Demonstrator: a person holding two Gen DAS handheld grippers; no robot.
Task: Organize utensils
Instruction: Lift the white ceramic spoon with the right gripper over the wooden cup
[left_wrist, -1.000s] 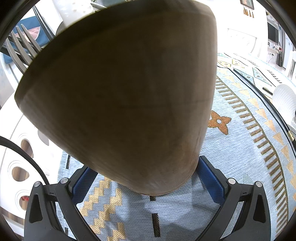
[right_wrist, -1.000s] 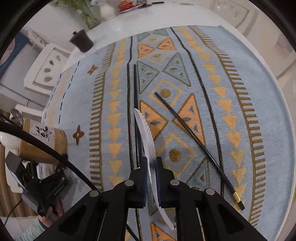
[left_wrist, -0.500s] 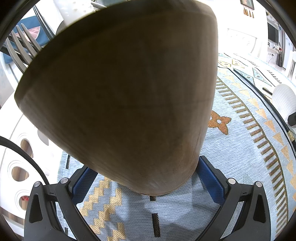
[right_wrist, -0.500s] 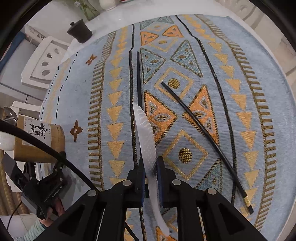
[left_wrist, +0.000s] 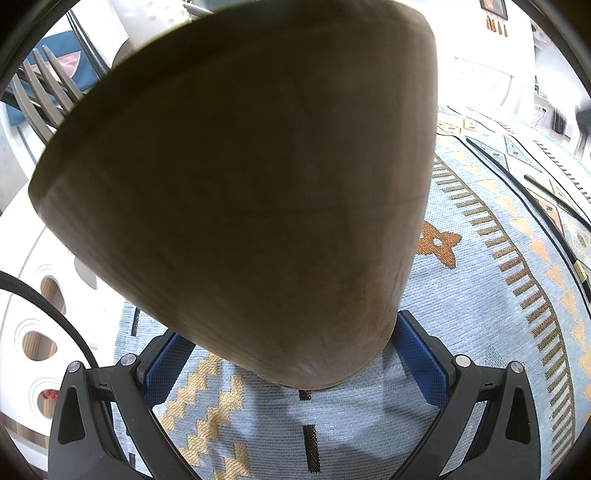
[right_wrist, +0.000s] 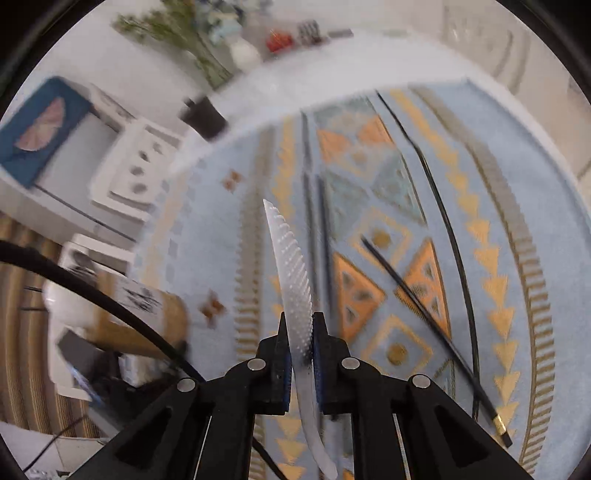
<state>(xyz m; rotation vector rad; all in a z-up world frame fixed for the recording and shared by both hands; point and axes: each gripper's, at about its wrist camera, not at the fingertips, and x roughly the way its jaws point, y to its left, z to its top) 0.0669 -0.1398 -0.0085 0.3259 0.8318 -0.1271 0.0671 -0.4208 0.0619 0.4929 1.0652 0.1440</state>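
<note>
**Clerk:** Jaws first, left side. Left gripper (left_wrist: 295, 354): blue pads pressed against both flanks of a wooden holder (left_wrist: 240, 177), near its base. Clamped.

**Checker:** Describe the holder.

**Clerk:** Brown wood, round, smooth wall, tilted and widening away from the camera; it fills most of the left wrist view. In the right wrist view its side carries a pale label with black brush characters. Contents: a metal fork (left_wrist: 44, 92), tines showing past the rim at upper left, and something white with small holes at the top edge, only partly visible.

**Checker:** Surface underneath?

**Clerk:** Light blue tablecloth (left_wrist: 480, 332) woven with gold and orange triangles, bars and star shapes. A white chair with oval cut-outs (left_wrist: 33, 332) stands beyond its left edge.

**Checker:** Right side.

**Clerk:** Right gripper (right_wrist: 300, 354): jaws nearly together, clamped on a white rice paddle (right_wrist: 291, 280). Translucent plastic, edge-on, covered in raised dots, curving to a point above the fingertips, handle trailing below them. Off the cloth, held in the air.

**Checker:** Loose items?

**Clerk:** Two black chopsticks on the cloth, well apart: one straight (right_wrist: 323, 240) just right of the paddle, one diagonal (right_wrist: 424, 310) with a gold band near its lower end. Picture blurred.
</note>
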